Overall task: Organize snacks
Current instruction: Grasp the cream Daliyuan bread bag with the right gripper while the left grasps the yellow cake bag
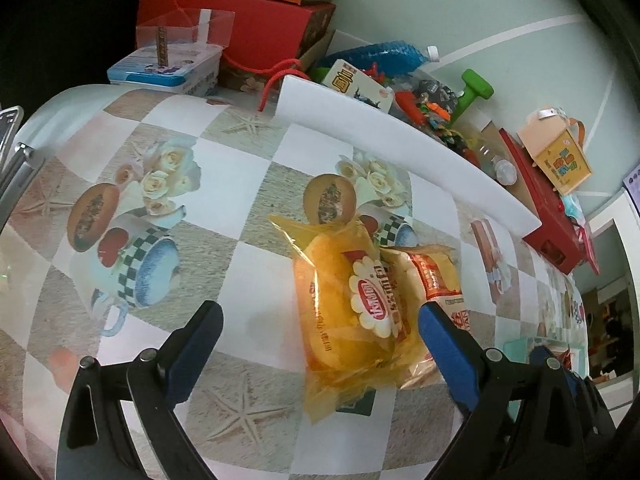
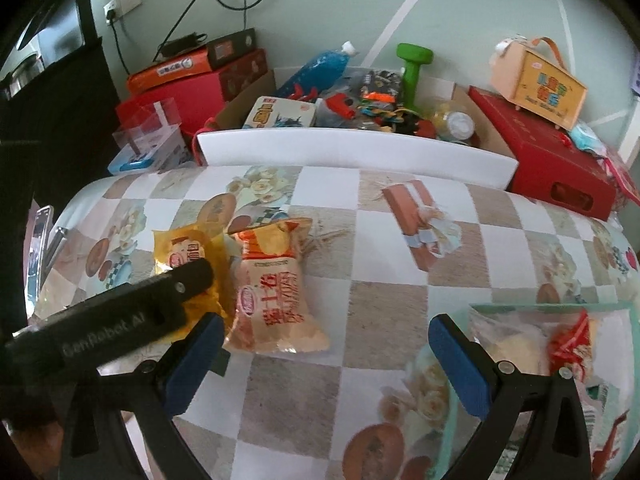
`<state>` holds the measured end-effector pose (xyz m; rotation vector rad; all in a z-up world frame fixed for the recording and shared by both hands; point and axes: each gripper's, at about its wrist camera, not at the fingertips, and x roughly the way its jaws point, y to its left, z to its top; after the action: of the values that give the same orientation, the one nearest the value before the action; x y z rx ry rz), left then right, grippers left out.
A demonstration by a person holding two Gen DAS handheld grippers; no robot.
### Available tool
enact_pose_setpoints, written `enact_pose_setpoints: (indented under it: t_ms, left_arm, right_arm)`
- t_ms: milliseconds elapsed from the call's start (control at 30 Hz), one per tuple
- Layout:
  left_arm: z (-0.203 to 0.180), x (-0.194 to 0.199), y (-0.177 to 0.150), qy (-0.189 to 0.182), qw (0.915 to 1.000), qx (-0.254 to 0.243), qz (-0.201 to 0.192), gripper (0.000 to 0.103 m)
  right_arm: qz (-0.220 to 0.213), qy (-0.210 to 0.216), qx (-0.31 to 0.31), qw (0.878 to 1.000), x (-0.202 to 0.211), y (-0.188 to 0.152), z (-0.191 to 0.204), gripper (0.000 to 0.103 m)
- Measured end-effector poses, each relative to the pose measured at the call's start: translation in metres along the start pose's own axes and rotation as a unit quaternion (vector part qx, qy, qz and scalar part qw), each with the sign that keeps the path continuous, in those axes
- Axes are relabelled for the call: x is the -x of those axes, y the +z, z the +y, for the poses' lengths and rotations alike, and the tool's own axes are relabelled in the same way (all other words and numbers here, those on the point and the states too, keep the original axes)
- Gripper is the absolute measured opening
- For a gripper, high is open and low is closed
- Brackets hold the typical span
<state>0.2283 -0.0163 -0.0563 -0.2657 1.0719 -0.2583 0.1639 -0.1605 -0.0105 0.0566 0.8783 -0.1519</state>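
A yellow bread packet (image 1: 352, 316) lies on the patterned tablecloth, between the open fingers of my left gripper (image 1: 320, 320), nearer the right finger. A paler orange-and-white snack packet (image 1: 436, 276) lies beside it on the right. In the right wrist view the yellow packet (image 2: 188, 252) is partly hidden by the left gripper's black finger (image 2: 176, 284), and the pale packet (image 2: 272, 288) lies free. My right gripper (image 2: 324, 340) is open and empty above the table. A light-green tray (image 2: 636, 344) at right holds wrapped snacks (image 2: 568, 340).
A white-fronted box (image 2: 352, 152) of toys and bottles stands at the table's back. Red gift boxes (image 2: 552, 152) flank it, with a small orange carton (image 2: 540, 80) on top at right. A blue tin (image 1: 160, 72) sits at back left.
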Motion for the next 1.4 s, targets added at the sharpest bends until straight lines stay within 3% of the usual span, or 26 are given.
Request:
enact_pose_setpoints:
  t_ms: [667, 833, 1000, 1400]
  left_arm:
    - [0.008, -0.010, 0.002, 0.030, 0.9994, -0.011, -0.015, 0.095]
    - [0.007, -0.009, 0.002, 0.013, 0.9996, -0.015, -0.017, 0.080]
    - [0.005, -0.009, 0.001, -0.026, 0.9996, -0.005, -0.012, 0.054]
    - [0.008, -0.007, -0.001, -0.032, 0.9994, 0.004, -0.009, 0.047]
  right_arm:
    - [0.005, -0.018, 0.026, 0.999, -0.051, 0.004, 0.017, 0.102]
    - [-0.001, -0.010, 0.036, 0.999, -0.052, 0.003, 0.025, 0.088]
    - [0.003, -0.005, 0.038, 0.999, -0.054, 0.002, 0.027, 0.060]
    - [0.001, 0.003, 0.035, 0.999, -0.052, -0.001, 0.027, 0.051]
